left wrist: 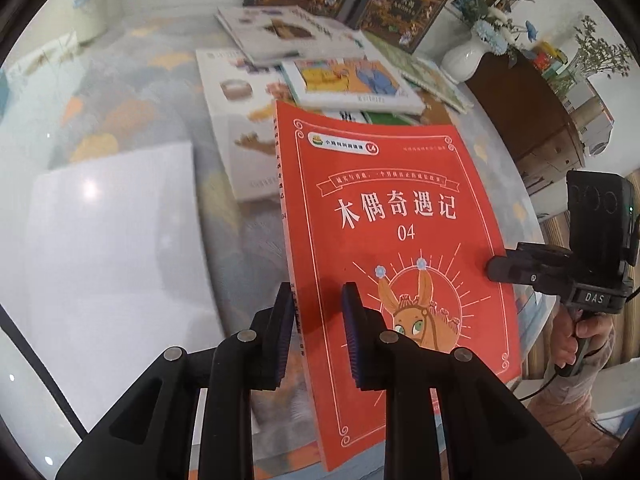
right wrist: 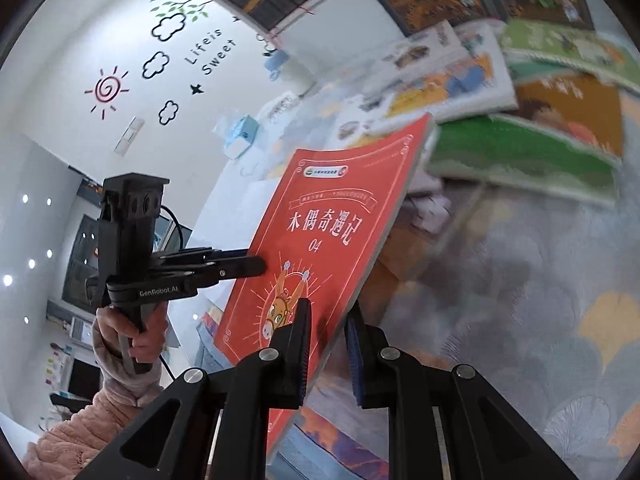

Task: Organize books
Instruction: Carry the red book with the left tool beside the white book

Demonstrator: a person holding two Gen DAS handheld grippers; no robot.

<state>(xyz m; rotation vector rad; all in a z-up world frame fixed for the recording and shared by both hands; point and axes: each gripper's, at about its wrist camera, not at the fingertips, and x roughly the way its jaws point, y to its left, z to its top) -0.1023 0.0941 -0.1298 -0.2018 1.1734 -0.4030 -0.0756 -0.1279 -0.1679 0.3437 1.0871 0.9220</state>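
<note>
Lift step underway – left gripper (left wrist: 316,332) and right gripper (right wrist: 328,354) both clamped on the red book (left wrist: 384,248), held above the desk (left wrist: 132,92) – next needs a level carry to the pile (left wrist: 340,80) at 12 o'clock.

You hold 1 red book (left wrist: 384,216) with 2 grippers, left (left wrist: 316,332) and right (right wrist: 328,348). On the desk (left wrist: 132,80) lie about 6 picture books (left wrist: 352,84), plus 1 white vase (left wrist: 464,58).
</note>
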